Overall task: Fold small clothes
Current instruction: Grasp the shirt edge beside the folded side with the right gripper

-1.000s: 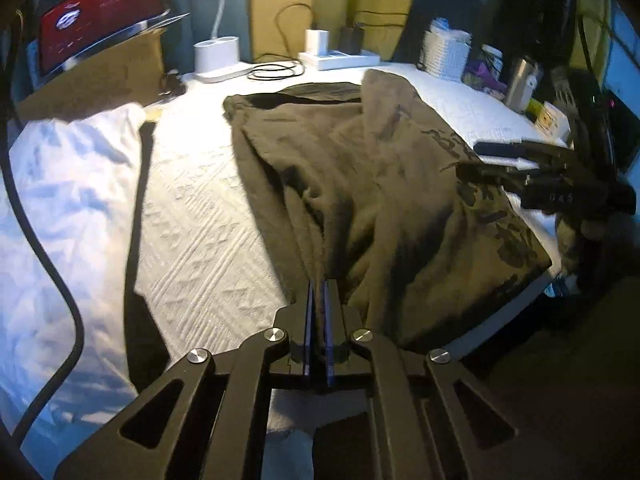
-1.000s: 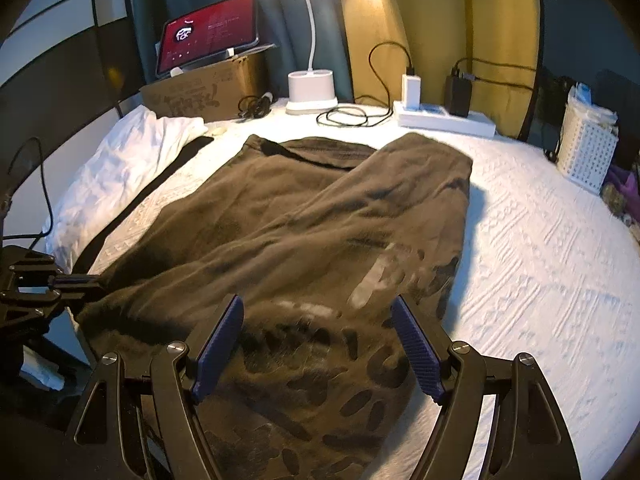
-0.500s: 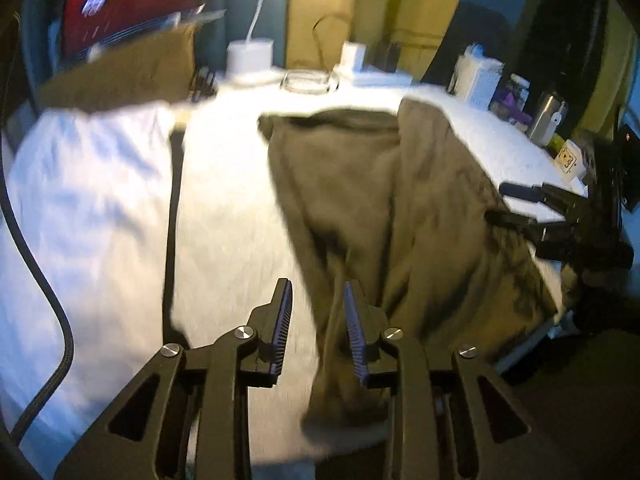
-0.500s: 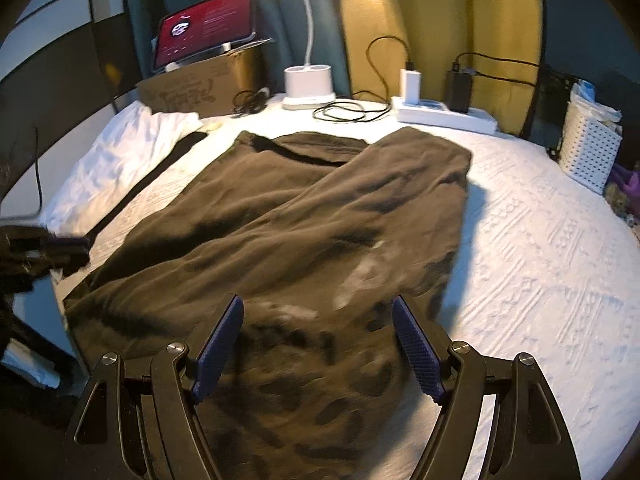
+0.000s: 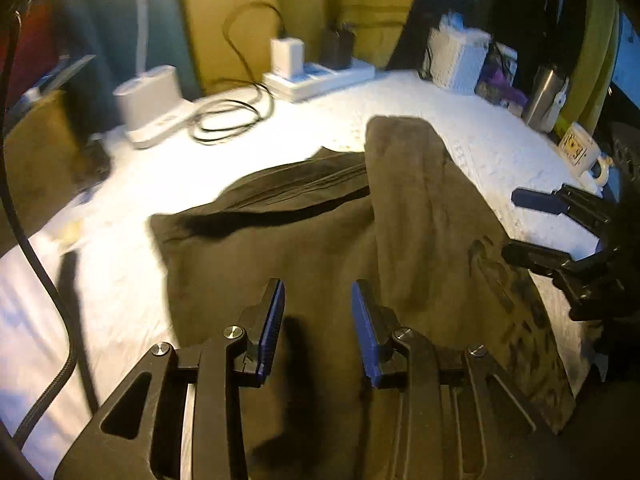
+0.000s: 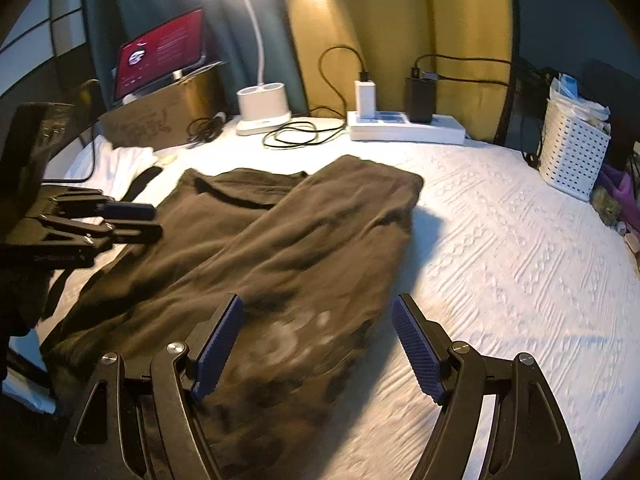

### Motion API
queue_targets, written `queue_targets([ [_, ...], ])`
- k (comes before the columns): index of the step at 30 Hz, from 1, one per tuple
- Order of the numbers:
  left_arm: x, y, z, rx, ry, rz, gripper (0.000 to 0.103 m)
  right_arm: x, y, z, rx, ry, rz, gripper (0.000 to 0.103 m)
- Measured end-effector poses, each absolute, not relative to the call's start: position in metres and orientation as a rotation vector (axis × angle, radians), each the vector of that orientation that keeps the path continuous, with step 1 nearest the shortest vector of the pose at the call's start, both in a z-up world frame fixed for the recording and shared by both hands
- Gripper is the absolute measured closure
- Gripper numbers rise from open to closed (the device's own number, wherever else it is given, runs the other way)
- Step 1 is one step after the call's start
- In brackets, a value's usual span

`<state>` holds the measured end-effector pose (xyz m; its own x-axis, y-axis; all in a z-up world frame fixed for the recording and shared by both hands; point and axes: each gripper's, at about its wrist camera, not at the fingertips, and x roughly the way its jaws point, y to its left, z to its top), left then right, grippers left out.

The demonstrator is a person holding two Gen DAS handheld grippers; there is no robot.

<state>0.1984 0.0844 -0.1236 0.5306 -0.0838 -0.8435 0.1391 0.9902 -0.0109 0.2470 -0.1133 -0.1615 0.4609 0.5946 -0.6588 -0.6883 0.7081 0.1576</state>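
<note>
A dark olive-brown garment lies spread on the white bed cover, its right side folded over the middle, with a dark print near the hem. My left gripper hovers over the garment's near part. Its jaws are opening and nothing is between them. From the right wrist view the garment stretches away from my right gripper, which stands open and holds nothing over the printed end. The left gripper shows at the garment's left edge, the right gripper at its right edge.
At the head of the bed stand a lamp base, a power strip with chargers, a coiled cable and a cardboard box carrying a lit tablet. A white basket, a metal bottle and a mug line the right side.
The left gripper went from shut at the garment's near edge to open and swept across over the garment. The right gripper crept further along the bed, still open.
</note>
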Motion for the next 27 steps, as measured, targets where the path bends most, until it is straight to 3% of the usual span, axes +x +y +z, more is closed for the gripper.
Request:
queue_targets([
  [12,0.275,0.061,-0.149,0.149,1.071,-0.196,0.068,0.291,-0.118,-0.182,-0.095,0.82,0.763,0.025],
  [27,0.299,0.062,-0.152,0.146,0.93,-0.147,0.068,0.306,-0.103,-0.175,-0.105,0.807,0.774,0.025],
])
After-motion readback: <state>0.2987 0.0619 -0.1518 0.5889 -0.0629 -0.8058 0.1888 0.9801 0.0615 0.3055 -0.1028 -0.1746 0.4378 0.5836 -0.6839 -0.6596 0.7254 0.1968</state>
